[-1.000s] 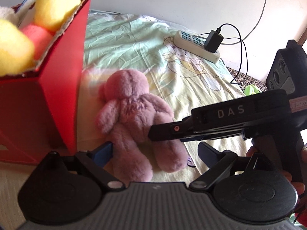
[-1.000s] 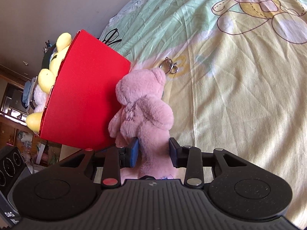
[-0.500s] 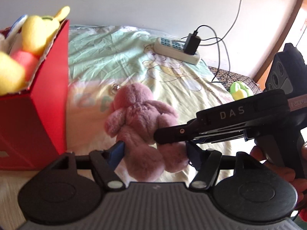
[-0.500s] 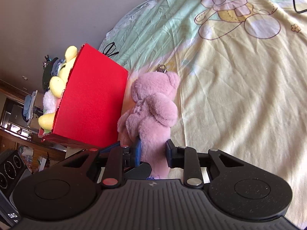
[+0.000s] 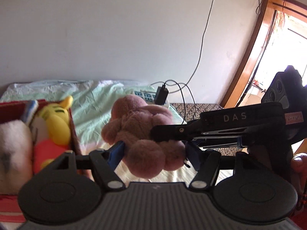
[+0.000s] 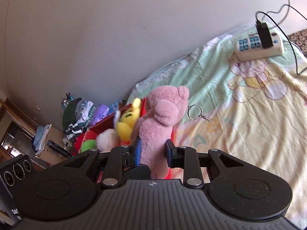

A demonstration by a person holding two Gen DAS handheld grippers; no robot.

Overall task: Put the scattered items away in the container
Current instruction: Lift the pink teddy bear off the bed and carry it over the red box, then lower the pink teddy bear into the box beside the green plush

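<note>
Black ribbed grippers, blue-padded fingers [image 6: 137,150], silver screws, white "DAS" lettering

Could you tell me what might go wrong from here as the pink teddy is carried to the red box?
The red box already looks full of toys, including a yellow toy, so the pink teddy may perch on top or roll off.

Both the right claw and the left claw pinch soft plush, which could slip.

Its key ring dangles and might snag the box edge.
</note>
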